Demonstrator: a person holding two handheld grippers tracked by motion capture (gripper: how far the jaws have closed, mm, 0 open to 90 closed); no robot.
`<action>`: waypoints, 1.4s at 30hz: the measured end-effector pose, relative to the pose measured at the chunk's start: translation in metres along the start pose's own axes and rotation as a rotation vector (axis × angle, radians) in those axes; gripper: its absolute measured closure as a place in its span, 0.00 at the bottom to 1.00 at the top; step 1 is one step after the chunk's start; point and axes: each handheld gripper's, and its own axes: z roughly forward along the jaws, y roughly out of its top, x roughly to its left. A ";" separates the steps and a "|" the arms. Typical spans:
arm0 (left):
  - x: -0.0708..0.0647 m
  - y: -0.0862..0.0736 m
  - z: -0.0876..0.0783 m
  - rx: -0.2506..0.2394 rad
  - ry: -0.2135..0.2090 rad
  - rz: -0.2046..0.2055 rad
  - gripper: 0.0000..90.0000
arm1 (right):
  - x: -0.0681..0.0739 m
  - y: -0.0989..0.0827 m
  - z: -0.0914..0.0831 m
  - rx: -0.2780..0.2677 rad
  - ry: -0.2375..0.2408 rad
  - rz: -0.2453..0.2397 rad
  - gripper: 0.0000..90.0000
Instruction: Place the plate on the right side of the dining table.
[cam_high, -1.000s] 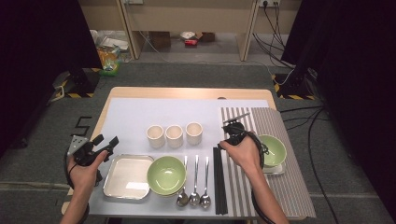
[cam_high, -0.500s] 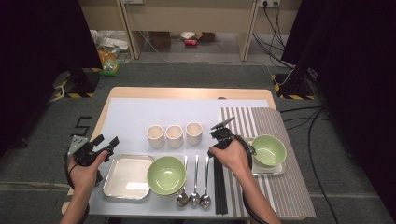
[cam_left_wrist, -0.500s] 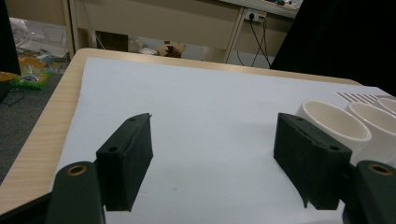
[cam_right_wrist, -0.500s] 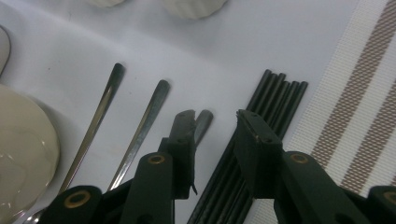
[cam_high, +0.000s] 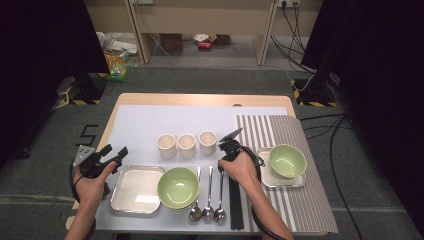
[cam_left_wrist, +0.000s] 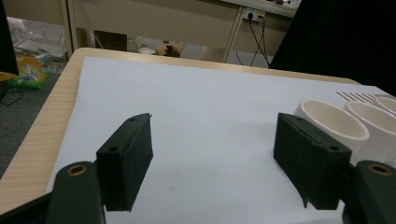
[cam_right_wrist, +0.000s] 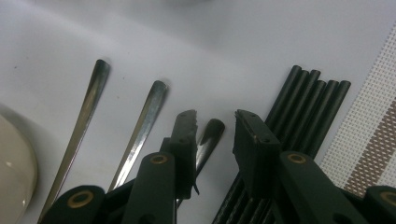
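Note:
Three metal spoons (cam_high: 208, 192) lie side by side on the white mat, next to a bundle of black chopsticks (cam_high: 234, 202). My right gripper (cam_high: 225, 159) points down over the handle end of the rightmost spoon (cam_right_wrist: 210, 135). Its jaws have just been closing. That handle tip lies between them, and the pads (cam_right_wrist: 187, 135) are still clear of it. The chopsticks (cam_right_wrist: 303, 107) run just right of the right jaw. My left gripper (cam_high: 117, 154) hovers at the table's left edge, open and holding nothing (cam_left_wrist: 219, 140), and faces the nearest cream cup (cam_left_wrist: 331, 123).
A row of three cream cups (cam_high: 186, 145) stands mid-table. A green bowl (cam_high: 178, 187) sits beside a metal tray (cam_high: 136, 189) at the front left. Another green bowl (cam_high: 287, 161) rests on a small tray (cam_high: 265, 177) on the striped mat (cam_high: 310, 210).
My right hand has moved left and down, from the green bowl on the striped mat to the spoon handles. The left hand has stayed still.

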 end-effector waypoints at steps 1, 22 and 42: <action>0.000 0.000 0.000 0.000 0.000 0.000 0.30 | 0.000 0.000 0.002 0.002 -0.005 -0.015 0.77; 0.000 0.001 -0.001 -0.001 0.001 0.004 0.31 | 0.018 0.006 0.005 0.050 -0.144 -0.022 0.80; 0.001 0.001 -0.002 0.000 0.003 0.004 0.31 | 0.021 0.003 0.005 0.053 -0.124 0.041 0.91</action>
